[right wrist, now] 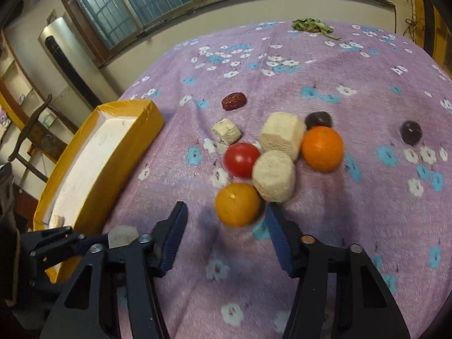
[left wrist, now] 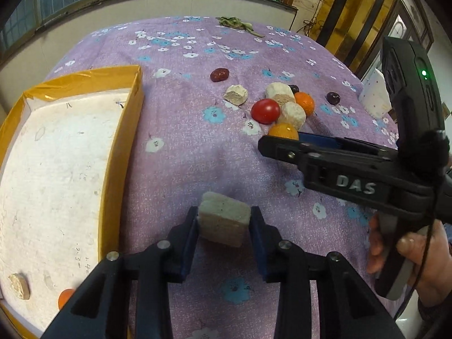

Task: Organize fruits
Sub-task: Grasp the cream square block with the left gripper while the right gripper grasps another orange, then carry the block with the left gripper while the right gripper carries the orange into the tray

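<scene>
Nearest to us, our left gripper (left wrist: 224,226) is closed on a pale, crumbly block (left wrist: 223,221), its blue pads pressed to the two short sides so the piece hangs just above the purple floral cloth (left wrist: 180,147). We judge it is held this way for carrying to the yellow-edged tray (left wrist: 121,147), which lies just to the left. The tray's white floor already carries a small tan chunk (left wrist: 19,285) and an orange fruit (left wrist: 65,296) at its near end, so sorting looks to be under way.

Our right gripper (right wrist: 227,230) is wide open with nothing in it, its fingers set either side of the near mandarin (right wrist: 238,204). The right pad seems to sit close to the fruit, though motion blur there keeps us from saying whether it touches. The spread looks chosen to take the fruit across its widest part.

Just beyond lie a rounded pale lump (right wrist: 273,175), touching a red tomato (right wrist: 241,159) and a larger pale block (right wrist: 282,134). A second mandarin (right wrist: 322,148), bright and smooth, rests beside that block, with a dark plum (right wrist: 318,119) behind it. A small cut cube (right wrist: 226,131) stands apart to the left; a wrinkled red date (right wrist: 233,101) is farther back, and another plum (right wrist: 411,132) lies well off to the right. Wilted green leaves (right wrist: 310,25) lie at the far edge
</scene>
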Demonstrator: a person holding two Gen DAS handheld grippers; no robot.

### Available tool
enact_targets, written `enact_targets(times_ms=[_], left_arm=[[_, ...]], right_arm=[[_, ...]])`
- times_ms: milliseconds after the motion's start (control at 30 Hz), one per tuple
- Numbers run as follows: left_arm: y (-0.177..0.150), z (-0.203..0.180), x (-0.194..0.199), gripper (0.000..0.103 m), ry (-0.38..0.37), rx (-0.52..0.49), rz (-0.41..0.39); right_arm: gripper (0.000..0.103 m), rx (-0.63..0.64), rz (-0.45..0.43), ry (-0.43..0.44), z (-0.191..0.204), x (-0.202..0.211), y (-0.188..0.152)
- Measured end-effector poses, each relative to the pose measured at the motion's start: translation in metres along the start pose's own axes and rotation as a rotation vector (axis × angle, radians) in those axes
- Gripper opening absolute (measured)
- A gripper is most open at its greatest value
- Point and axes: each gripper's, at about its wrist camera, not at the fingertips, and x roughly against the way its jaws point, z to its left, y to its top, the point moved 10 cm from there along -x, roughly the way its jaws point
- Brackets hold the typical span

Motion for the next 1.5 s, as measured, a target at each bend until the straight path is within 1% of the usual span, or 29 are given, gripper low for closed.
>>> enact_targets(times_ms=[33, 67, 133, 267, 300, 367, 400, 533, 700, 833, 1000, 1100, 1133, 1167, 1233, 1267, 1300, 1333, 1400, 1467, 1500], left_arm=[[0.000, 0.000, 0.000, 0.038, -0.007, 0.005, 0.001], [0.000, 0.001, -0.001, 0.038, -0.012, 0.010, 0.002], [0.000, 0.001, -0.002, 0.038, -0.026, 0.016, 0.006], [0.000, -0.001, 0.000, 0.038, -0.057, 0.022, 0.006], [0.000, -0.002, 0.001, 0.038, -0.063, 0.021, 0.001], [0.001, -0.005, 0.004, 0.038, -0.070, 0.018, -0.006], [0.001, -0.007, 0.006, 0.038, -0.074, 0.015, -0.010], [0.000, -0.015, 0.012, 0.038, -0.070, -0.016, -0.028], [0.000, -0.026, 0.021, 0.038, -0.089, -0.035, -0.042], [-0.001, -0.030, 0.030, 0.038, -0.094, -0.045, -0.055], [-0.004, -0.026, 0.045, 0.038, -0.091, -0.044, -0.078], [-0.005, -0.019, 0.055, 0.038, -0.085, -0.033, -0.094], [-0.005, -0.016, 0.058, 0.038, -0.081, -0.028, -0.100], [-0.005, -0.013, 0.060, 0.038, -0.080, -0.024, -0.105], [-0.005, -0.004, 0.065, 0.038, -0.073, -0.012, -0.114], [-0.006, 0.002, 0.068, 0.038, -0.068, -0.004, -0.120], [-0.006, 0.007, 0.071, 0.038, -0.064, 0.004, -0.124], [-0.006, 0.013, 0.074, 0.038, -0.059, 0.014, -0.129], [-0.007, 0.027, 0.079, 0.038, -0.048, 0.037, -0.137], [-0.008, 0.041, 0.084, 0.038, -0.035, 0.057, -0.145], [-0.009, 0.050, 0.087, 0.038, -0.025, 0.069, -0.149]], right_arm=[[0.042, 0.032, 0.002, -0.032, 0.002, -0.002, 0.001], [0.030, 0.062, 0.005, -0.060, 0.003, -0.004, 0.001], [0.030, 0.110, 0.002, -0.092, 0.005, -0.004, 0.000], [0.030, 0.117, -0.005, -0.114, 0.001, 0.008, -0.006], [0.030, 0.115, -0.009, -0.115, -0.002, 0.020, -0.013], [0.030, 0.114, -0.011, -0.119, -0.002, 0.024, -0.014], [0.030, 0.107, -0.015, -0.124, -0.007, 0.037, -0.022], [0.030, 0.088, -0.027, -0.132, -0.010, 0.052, -0.031], [0.030, 0.074, -0.063, -0.171, -0.013, 0.077, -0.046], [0.030, 0.051, -0.072, -0.179, -0.013, 0.089, -0.060], [0.030, 0.042, -0.070, -0.172, -0.006, 0.092, -0.068], [0.030, 0.056, -0.074, -0.160, 0.006, 0.092, -0.067], [0.030, 0.074, -0.076, -0.143, 0.018, 0.090, -0.064], [0.030, 0.074, -0.076, -0.143, 0.018, 0.090, -0.064], [0.030, 0.096, -0.075, -0.125, 0.032, 0.087, -0.060], [0.030, 0.105, -0.075, -0.117, 0.038, 0.086, -0.059], [0.030, 0.126, -0.074, -0.093, 0.055, 0.082, -0.053], [0.030, 0.126, -0.074, -0.093, 0.055, 0.082, -0.053], [0.030, 0.144, -0.073, -0.076, 0.067, 0.078, -0.049], [0.030, 0.177, -0.072, -0.054, 0.086, 0.072, -0.043], [0.030, 0.204, -0.070, -0.029, 0.103, 0.066, -0.037]])
